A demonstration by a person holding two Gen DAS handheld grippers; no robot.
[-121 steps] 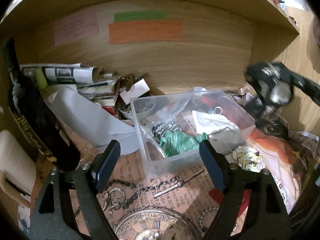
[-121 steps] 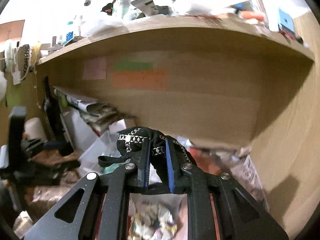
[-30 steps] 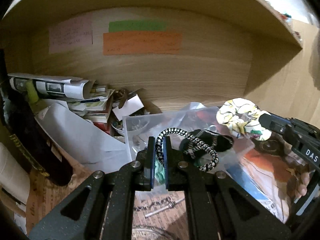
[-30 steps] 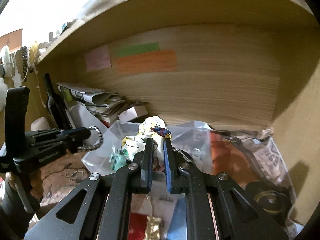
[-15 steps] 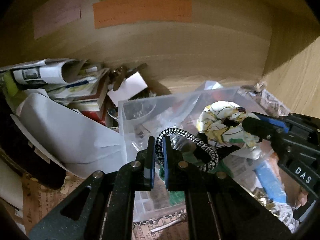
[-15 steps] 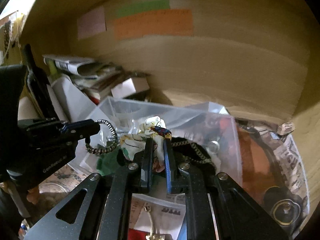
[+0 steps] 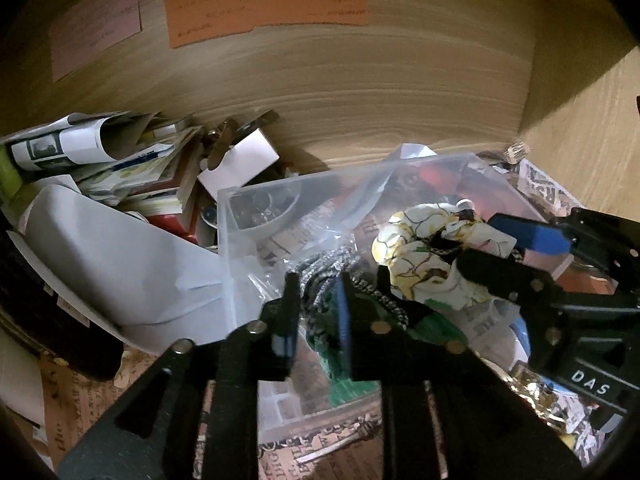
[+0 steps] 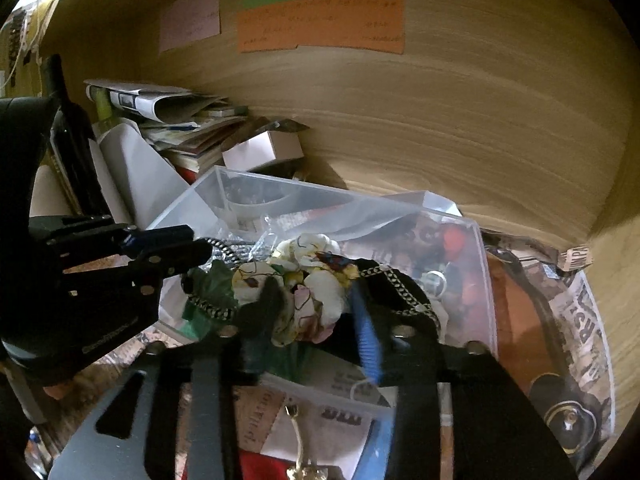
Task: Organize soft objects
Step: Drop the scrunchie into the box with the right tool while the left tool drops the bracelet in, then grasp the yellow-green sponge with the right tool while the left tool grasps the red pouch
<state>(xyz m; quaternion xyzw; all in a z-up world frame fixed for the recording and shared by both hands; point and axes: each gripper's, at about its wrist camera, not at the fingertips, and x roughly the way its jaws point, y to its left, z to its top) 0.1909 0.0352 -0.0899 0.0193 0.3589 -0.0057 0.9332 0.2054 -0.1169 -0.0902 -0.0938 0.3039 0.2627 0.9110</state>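
My left gripper (image 7: 316, 304) hangs over the clear plastic box (image 7: 228, 240). Its jaws are opening, and the black-and-white braided band (image 7: 320, 268) lies loose in the gap, draping onto a green cloth (image 7: 436, 324). My right gripper (image 8: 316, 312) is over the same box (image 8: 280, 184), jaws also opening, with the floral scrunchie (image 8: 308, 296) resting between the spread fingers. In the left wrist view the scrunchie (image 7: 432, 256) sits at the right gripper's (image 7: 496, 248) tips. The left gripper (image 8: 192, 244) reaches in from the left in the right wrist view. A black chain-patterned band (image 8: 400, 280) lies inside the box.
A pile of papers and magazines (image 7: 120, 160) and a small white carton (image 7: 240, 160) crowd the back left. A large white sheet (image 7: 120, 260) leans against the box. A dark bottle (image 8: 72, 132) stands far left. Wooden walls close the back and right.
Both grippers sank from above the box down into it with their items. Since half a second ago both pairs of jaws have parted, loosening the band and the scrunchie.
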